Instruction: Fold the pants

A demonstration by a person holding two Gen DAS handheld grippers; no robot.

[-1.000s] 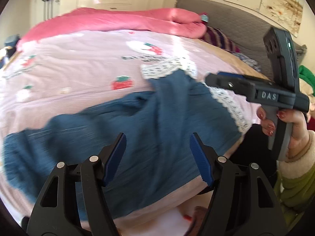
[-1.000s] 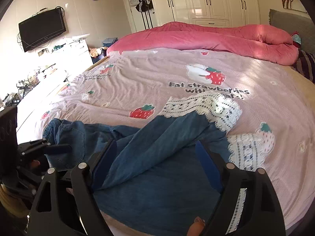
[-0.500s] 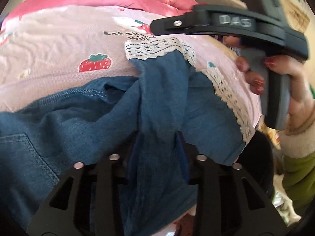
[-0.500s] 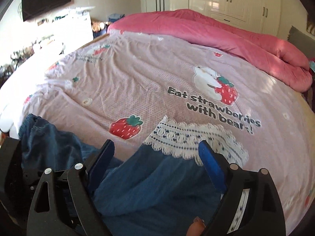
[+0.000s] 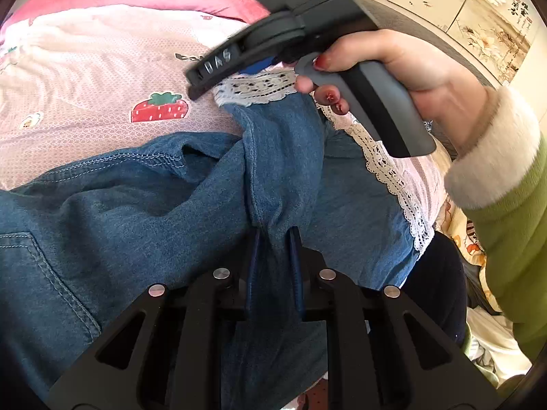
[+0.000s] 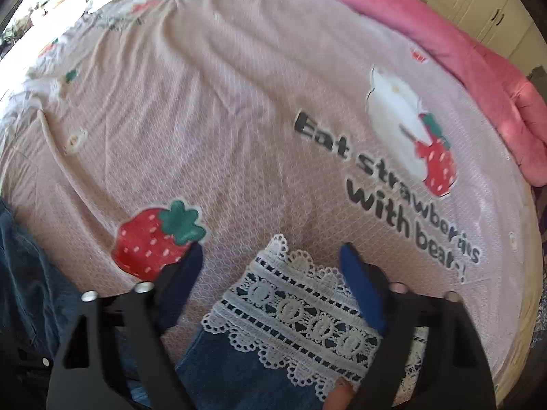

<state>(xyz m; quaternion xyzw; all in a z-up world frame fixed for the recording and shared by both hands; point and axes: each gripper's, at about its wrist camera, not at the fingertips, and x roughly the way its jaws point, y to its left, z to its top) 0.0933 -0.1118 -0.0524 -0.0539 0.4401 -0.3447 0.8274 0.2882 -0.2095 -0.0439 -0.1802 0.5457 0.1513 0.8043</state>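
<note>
**Cloth, lace and matt plastic**

The pants (image 5: 143, 212) are blue denim, a soft, finely grained weave with raised stitched seams; a bunched fold of it sits pinched between the fingers of the left gripper (image 5: 275, 235), whose jaws are closing. The lace trim (image 6: 301, 311) on the hem is white openwork, knobbly and scalloped, lying between the closing fingers of the right gripper (image 6: 270, 259) without touching them. Both grippers are matt black plastic with shiny round metal pins and dull blue rubbery pads (image 6: 359, 283). Beyond the fingers, the bedsheet (image 6: 212, 130) is pale pink cloth with a fine dimpled texture, matt and creased. The sleeve (image 5: 506, 212) looks like green fabric with a fuzzy cream cuff.
</note>
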